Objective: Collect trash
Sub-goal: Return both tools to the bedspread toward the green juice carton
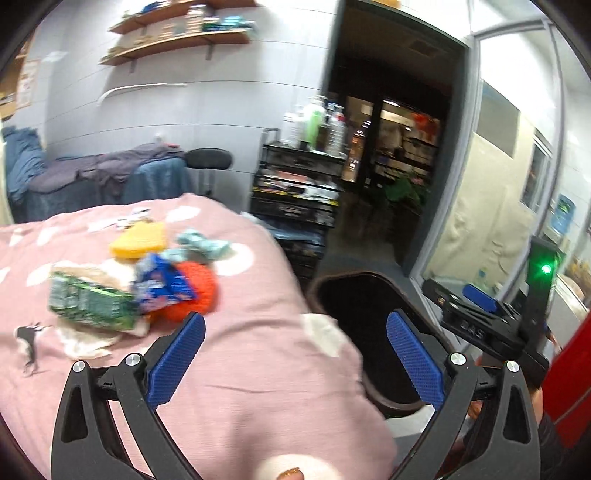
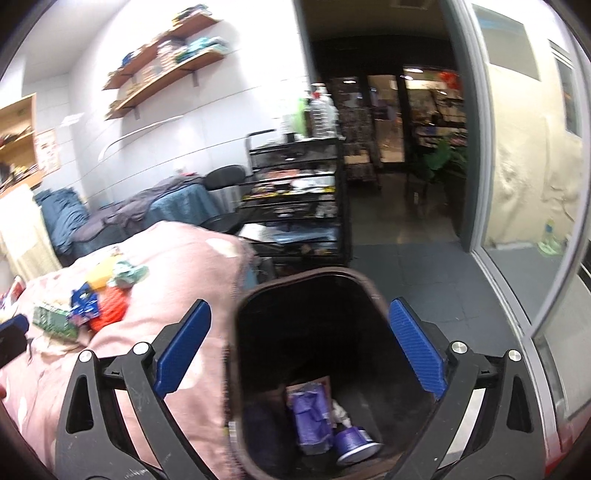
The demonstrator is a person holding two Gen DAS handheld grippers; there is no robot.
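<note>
Lying in a loose heap on the pink bed cover (image 1: 236, 332), ahead and to the left of the left gripper (image 1: 295, 354), the trash comprises a green packet (image 1: 90, 301), a blue wrapper (image 1: 166, 280), an orange knitted item (image 1: 201, 291), a yellow sponge (image 1: 138, 240) and a pale teal crumpled piece (image 1: 203, 245); the blue wrapper overlaps the orange item, and the green packet rests on a beige sheet (image 1: 85, 341). The left gripper's jaws stand wide apart with nothing between them, its left pad (image 1: 177, 363) just short of the orange item. The dark bin (image 2: 314, 369) sits just beside the bed edge, directly between the jaws of the right gripper (image 2: 299, 354), which are likewise spread wide and hold nothing. Inside the bin, below the right gripper's jaws, lie a purple packet (image 2: 310, 417), a purple-rimmed cup (image 2: 356, 445) on its side, and a white crumpled scrap (image 2: 340, 410). Beyond both grippers stand a black wire rack (image 2: 295, 206) loaded with bottles and clutter, an open doorway (image 2: 399, 129), and wall shelves (image 1: 177, 33) to the upper left. The right gripper's body (image 1: 491, 314) appears to the right of the left gripper, showing a green light.
</note>
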